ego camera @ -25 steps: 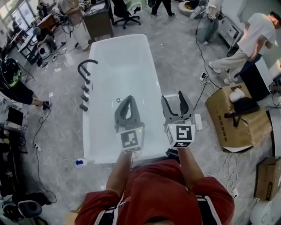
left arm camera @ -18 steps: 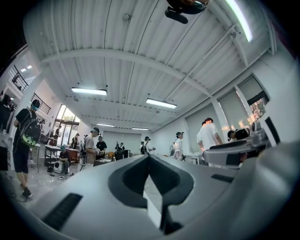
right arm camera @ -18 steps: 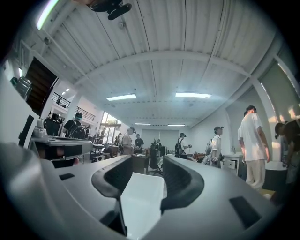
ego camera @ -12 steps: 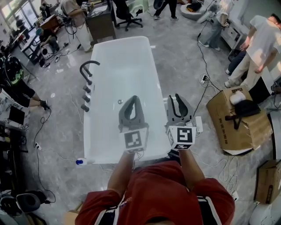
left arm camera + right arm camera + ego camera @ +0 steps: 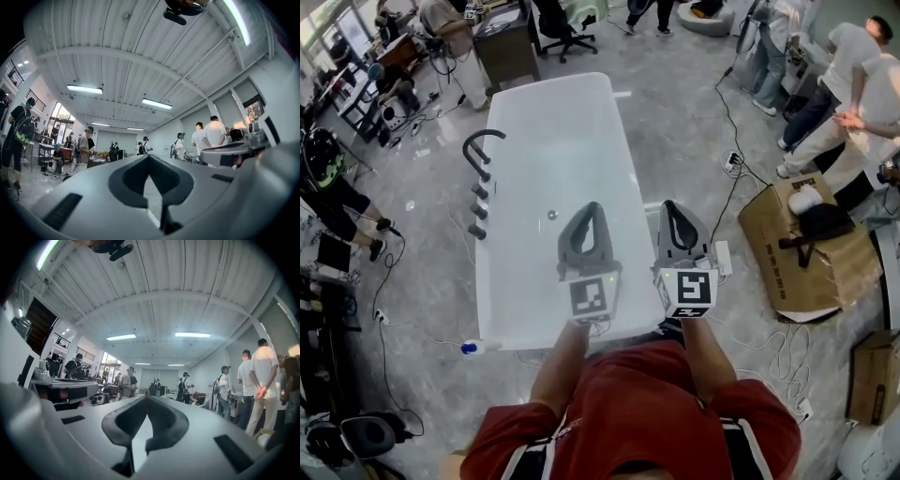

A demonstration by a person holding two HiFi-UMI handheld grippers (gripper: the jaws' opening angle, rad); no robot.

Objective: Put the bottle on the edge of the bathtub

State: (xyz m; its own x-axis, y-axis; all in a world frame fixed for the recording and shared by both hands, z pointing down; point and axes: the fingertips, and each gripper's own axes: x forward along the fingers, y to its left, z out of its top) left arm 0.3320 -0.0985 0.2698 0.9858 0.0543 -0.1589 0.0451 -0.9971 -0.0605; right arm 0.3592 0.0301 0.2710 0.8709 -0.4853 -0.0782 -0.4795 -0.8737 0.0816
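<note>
While we hold both claws over the near end of the bathtub [image 5: 490, 281], the left gripper [image 5: 592, 211] hangs above the basin and the right gripper [image 5: 673, 208] sits just beside it, about over the right-hand rim. We see the left jaws pressed together at the tips with nothing between them. The right jaws have just been closing and now meet tip to tip, also on nothing.

Along the left rim stand a black arched faucet [image 5: 483, 142] and three dark knobs [image 5: 477, 210], which crowd that edge. The right rim and the far end run bare. Grey floor [image 5: 694, 122] lies open beyond the right rim, crossed by a black cable [image 5: 727, 103] that reaches a power strip [image 5: 733, 161].

Inside the tub we make out a small round drain [image 5: 551, 215]. An opened cardboard box [image 5: 787, 272] lies on the floor to the right, with a black bag [image 5: 820, 225] and a white bundle [image 5: 806, 202] resting on it.

We cannot pick out the bottle with any certainty. A small white object with a blue end [image 5: 470, 348] lies on the floor just off the tub's near left corner, too small to identify.
</note>
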